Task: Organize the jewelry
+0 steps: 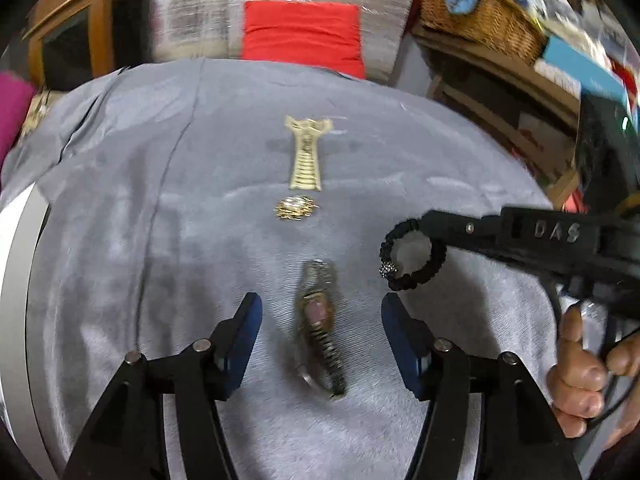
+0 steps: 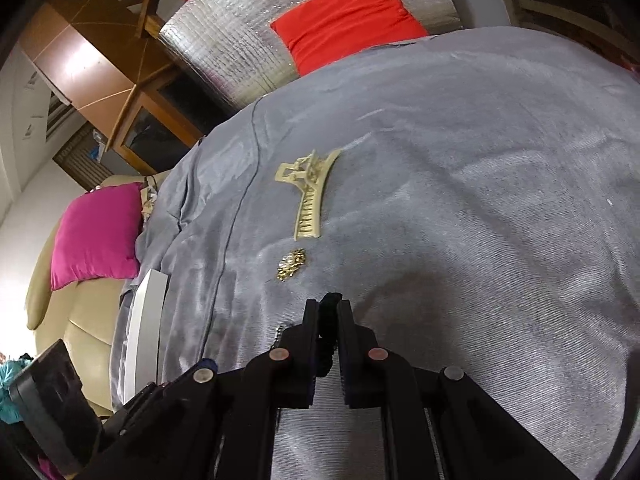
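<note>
A grey velvet cloth (image 1: 120, 200) covers the table and serves as the sorting surface. On it, the pieces lie in a single line, which suggests they are being arranged in a row: the cream hair claw (image 1: 306, 154) farthest away, then the small gold brooch (image 1: 295, 207), then the wristwatch (image 1: 320, 332) nearest.

The left gripper (image 1: 322, 312) hangs over the watch with its jaws spread well apart, touching nothing; the watch lies on the cloth between them.

The right gripper (image 1: 424, 226) is clenched on a black scrunchie (image 1: 412, 256), holding it clear of the cloth beside the row, probably to set it down next.
</note>
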